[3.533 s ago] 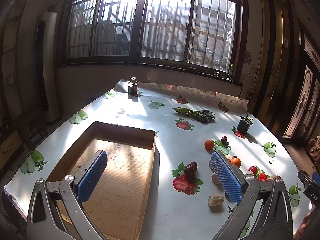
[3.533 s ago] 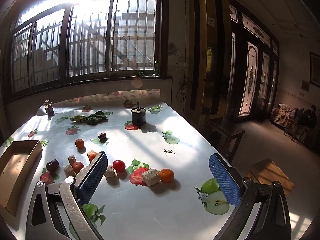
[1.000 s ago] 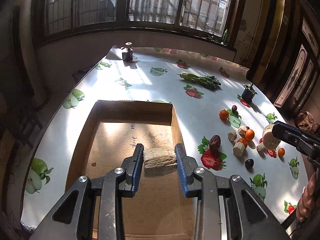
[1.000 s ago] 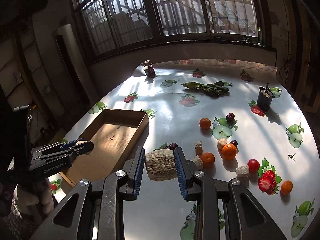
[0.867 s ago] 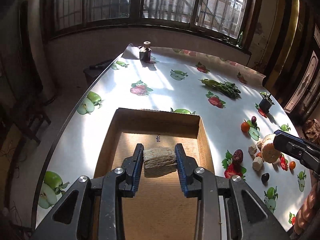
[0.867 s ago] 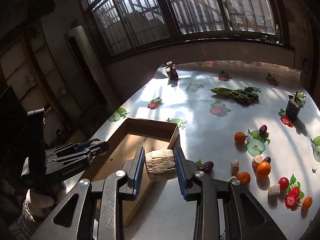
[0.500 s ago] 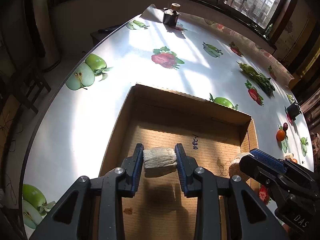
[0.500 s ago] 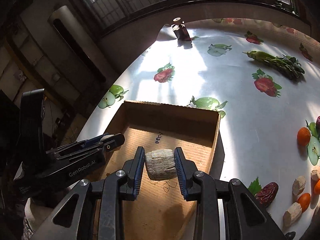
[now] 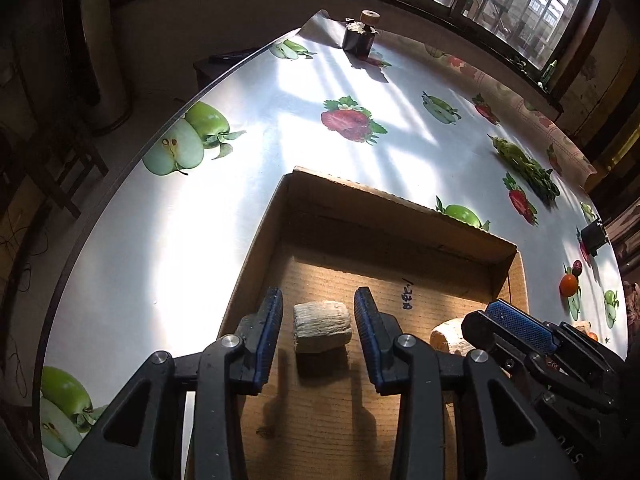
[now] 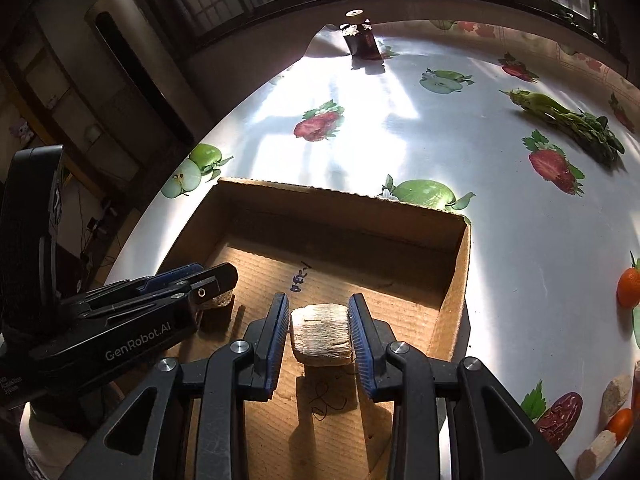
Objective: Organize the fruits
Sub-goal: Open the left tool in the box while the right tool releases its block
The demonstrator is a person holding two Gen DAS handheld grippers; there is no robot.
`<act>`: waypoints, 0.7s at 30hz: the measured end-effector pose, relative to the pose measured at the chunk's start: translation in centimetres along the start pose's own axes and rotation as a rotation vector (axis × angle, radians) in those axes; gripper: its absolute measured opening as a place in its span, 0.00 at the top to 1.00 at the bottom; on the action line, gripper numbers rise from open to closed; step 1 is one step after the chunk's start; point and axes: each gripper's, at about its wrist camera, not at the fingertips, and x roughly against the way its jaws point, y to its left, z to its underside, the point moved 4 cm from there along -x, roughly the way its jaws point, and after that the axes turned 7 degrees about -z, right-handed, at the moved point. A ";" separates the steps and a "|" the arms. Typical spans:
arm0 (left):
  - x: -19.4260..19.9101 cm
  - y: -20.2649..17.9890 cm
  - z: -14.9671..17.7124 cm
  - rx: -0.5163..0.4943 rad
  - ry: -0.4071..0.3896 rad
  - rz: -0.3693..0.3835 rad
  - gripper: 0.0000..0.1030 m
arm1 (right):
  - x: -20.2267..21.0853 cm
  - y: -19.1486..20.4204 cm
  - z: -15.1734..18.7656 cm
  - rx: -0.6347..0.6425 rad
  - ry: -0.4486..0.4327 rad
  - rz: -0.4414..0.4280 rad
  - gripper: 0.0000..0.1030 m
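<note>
An open cardboard box (image 9: 384, 204) (image 10: 452, 292) lies on the fruit-print table. My left gripper (image 9: 318, 320) is low inside the box, its jaws open with a gap on each side of a pale fibrous chunk (image 9: 322, 326) that rests on the box floor. My right gripper (image 10: 319, 330) is shut on a second pale chunk (image 10: 322, 334) and holds it just above the box floor, to the right of the left one. The right gripper also shows in the left wrist view (image 9: 516, 328), with its chunk (image 9: 446, 334) behind it.
On the table right of the box lie oranges (image 10: 628, 286), a dark date (image 10: 560, 414), pale chunks (image 10: 616, 394), and green stalks (image 10: 568, 116). A small dark pot (image 9: 358, 38) stands at the far edge. A black pot (image 9: 594, 236) stands far right.
Both grippers have dropped lower into the box. My left gripper has opened and let go of its chunk, which now rests on the box floor. My right gripper still holds its chunk.
</note>
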 end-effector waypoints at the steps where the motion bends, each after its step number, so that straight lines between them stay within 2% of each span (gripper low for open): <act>1: 0.9 0.1 -0.1 0.004 -0.020 -0.003 0.63 | 0.6 0.1 -0.2 0.001 -0.019 -0.004 0.66; 5: 5.9 -0.4 0.3 0.003 -0.130 0.008 0.55 | 4.3 0.3 -0.3 -0.003 -0.098 -0.028 0.60; 7: 8.6 -1.6 1.1 -0.010 -0.179 0.046 0.49 | 6.6 0.3 0.4 -0.002 -0.129 -0.039 0.58; 9: 11.1 -3.2 2.3 -0.037 -0.226 0.089 0.39 | 9.2 0.1 1.8 -0.001 -0.160 -0.051 0.49; 10: 12.3 -4.3 3.0 -0.054 -0.246 0.112 0.38 | 10.4 -0.2 2.6 0.001 -0.176 -0.049 0.46; 12: 14.1 -6.3 4.6 -0.087 -0.276 0.153 0.36 | 12.9 -1.1 4.4 0.009 -0.203 -0.025 0.40; 14: 15.6 -8.5 6.4 -0.120 -0.291 0.198 0.35 | 15.3 -2.5 6.3 0.008 -0.228 0.025 0.39; 16: 16.7 -10.7 8.3 -0.153 -0.305 0.240 0.34 | 17.4 -4.3 8.1 -0.019 -0.246 0.058 0.39; 21: 18.1 -15.6 12.4 -0.195 -0.377 0.296 0.25 | 22.1 -8.6 12.3 -0.101 -0.264 0.156 0.39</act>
